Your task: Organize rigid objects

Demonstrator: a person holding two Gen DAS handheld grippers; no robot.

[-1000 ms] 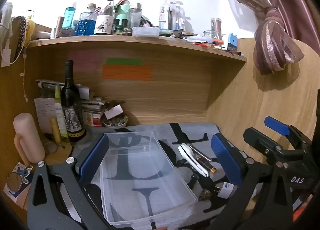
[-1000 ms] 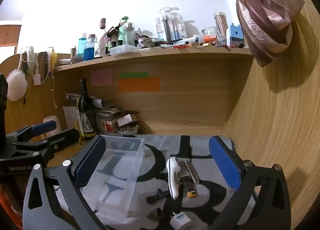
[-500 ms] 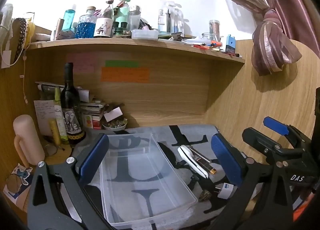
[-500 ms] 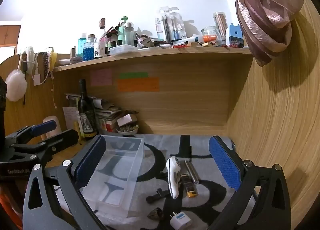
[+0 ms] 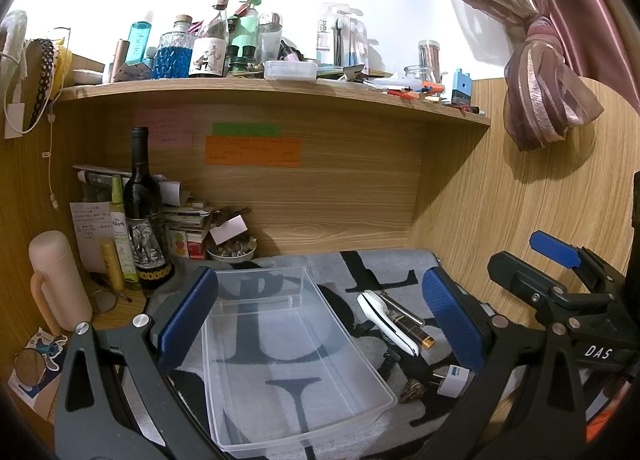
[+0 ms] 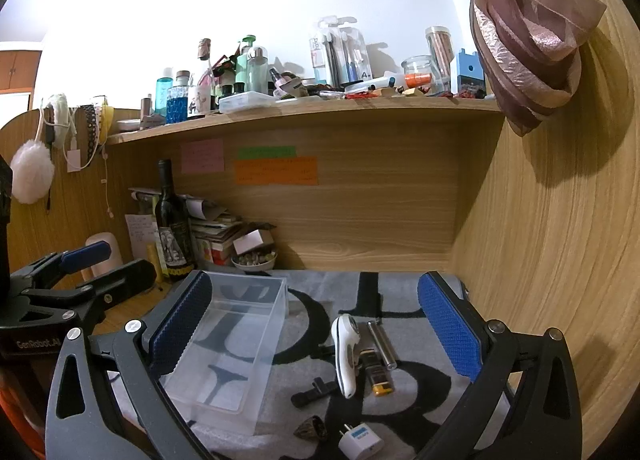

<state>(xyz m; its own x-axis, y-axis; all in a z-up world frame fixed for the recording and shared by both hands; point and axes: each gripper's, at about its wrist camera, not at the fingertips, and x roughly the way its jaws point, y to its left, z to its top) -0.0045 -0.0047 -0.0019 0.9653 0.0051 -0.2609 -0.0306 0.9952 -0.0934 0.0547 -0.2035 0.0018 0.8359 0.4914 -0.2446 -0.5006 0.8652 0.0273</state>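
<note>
A grey lettered mat [image 6: 400, 392] covers the wooden surface [image 5: 120, 310] low in frame, the clear bin [image 5: 288, 356] lying empty at lower centre, white shaver [image 6: 345, 344] just right, both grippers' jaws wide open, holding nothing.

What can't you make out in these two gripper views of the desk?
- Sticky notes, both views: writing too small to read.
- White plug adapter, left view: partly behind the left gripper finger.
- Clear bin, right view: near left corner hidden by the right gripper finger.
- Small brown object: too small to identify.
</note>
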